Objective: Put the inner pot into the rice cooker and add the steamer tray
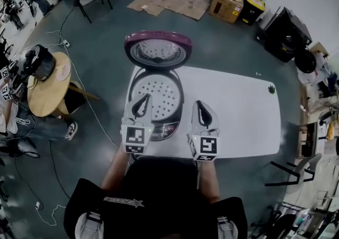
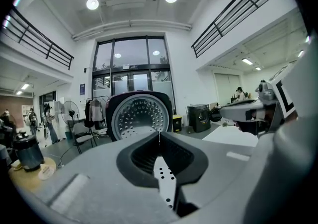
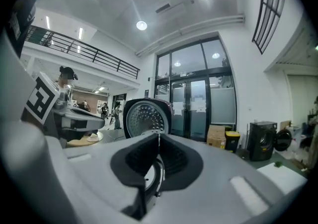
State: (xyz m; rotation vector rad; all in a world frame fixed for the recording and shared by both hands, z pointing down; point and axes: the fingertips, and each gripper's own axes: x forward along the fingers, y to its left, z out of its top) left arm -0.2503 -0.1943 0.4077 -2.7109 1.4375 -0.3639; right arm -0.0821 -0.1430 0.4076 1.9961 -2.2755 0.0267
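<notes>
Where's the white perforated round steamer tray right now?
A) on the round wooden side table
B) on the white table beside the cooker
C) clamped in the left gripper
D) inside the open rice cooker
D: the white perforated round steamer tray lies inside the open maroon-lidded rice cooker; the left gripper and right gripper are shut on nothing.
</notes>
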